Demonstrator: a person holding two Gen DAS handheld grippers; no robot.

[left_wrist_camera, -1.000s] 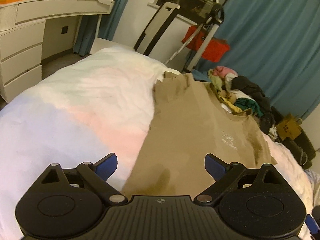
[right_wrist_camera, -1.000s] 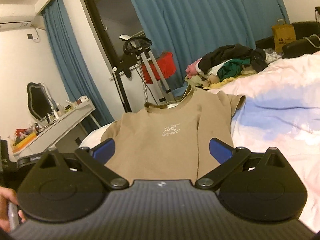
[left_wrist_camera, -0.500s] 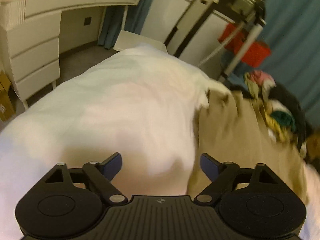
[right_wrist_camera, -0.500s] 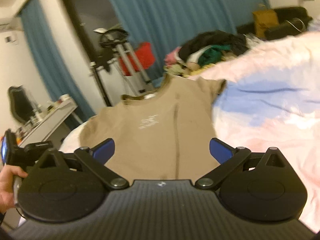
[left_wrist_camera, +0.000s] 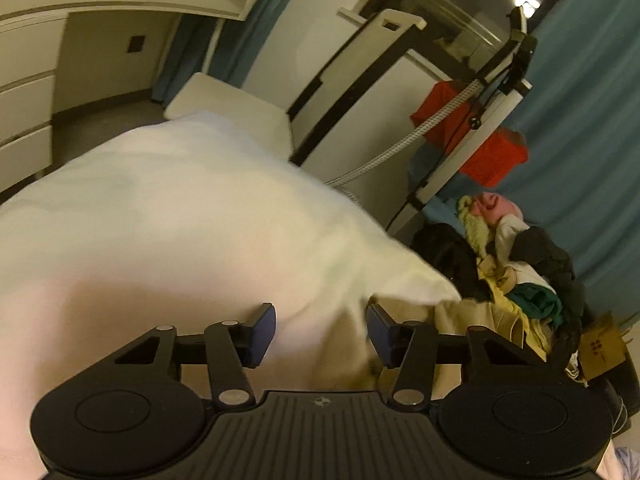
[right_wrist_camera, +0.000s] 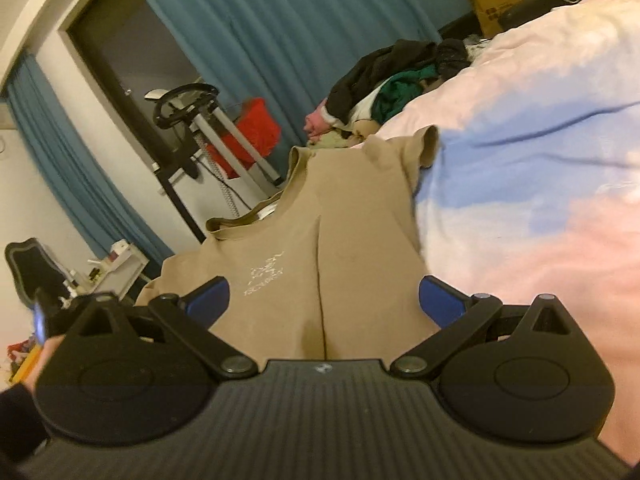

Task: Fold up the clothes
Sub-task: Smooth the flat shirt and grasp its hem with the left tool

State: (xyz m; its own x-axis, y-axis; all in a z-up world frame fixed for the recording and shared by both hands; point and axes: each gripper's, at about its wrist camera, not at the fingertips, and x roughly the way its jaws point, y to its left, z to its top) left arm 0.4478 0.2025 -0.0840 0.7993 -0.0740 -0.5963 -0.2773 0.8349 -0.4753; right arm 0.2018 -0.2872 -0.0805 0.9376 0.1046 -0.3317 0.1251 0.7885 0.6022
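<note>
A tan T-shirt (right_wrist_camera: 320, 248) with small white print lies flat on the bed, collar away from me, a crease running down its middle. My right gripper (right_wrist_camera: 324, 300) is open, low over the shirt's lower part, empty. In the left wrist view only a tan edge of the shirt (left_wrist_camera: 460, 316) shows at the right. My left gripper (left_wrist_camera: 321, 330) is open with a narrower gap, over the white bedding near the shirt's edge, empty.
The pastel duvet (right_wrist_camera: 540, 160) covers the bed. A pile of clothes (left_wrist_camera: 520, 272) lies at the far end. An exercise machine with a red cloth (left_wrist_camera: 472, 140), a white dresser (left_wrist_camera: 28, 80) and blue curtains (right_wrist_camera: 300, 40) stand around.
My left gripper has swung left off the shirt toward the bed's far corner and its jaws have narrowed. My right gripper has moved forward and lower over the shirt, tilting.
</note>
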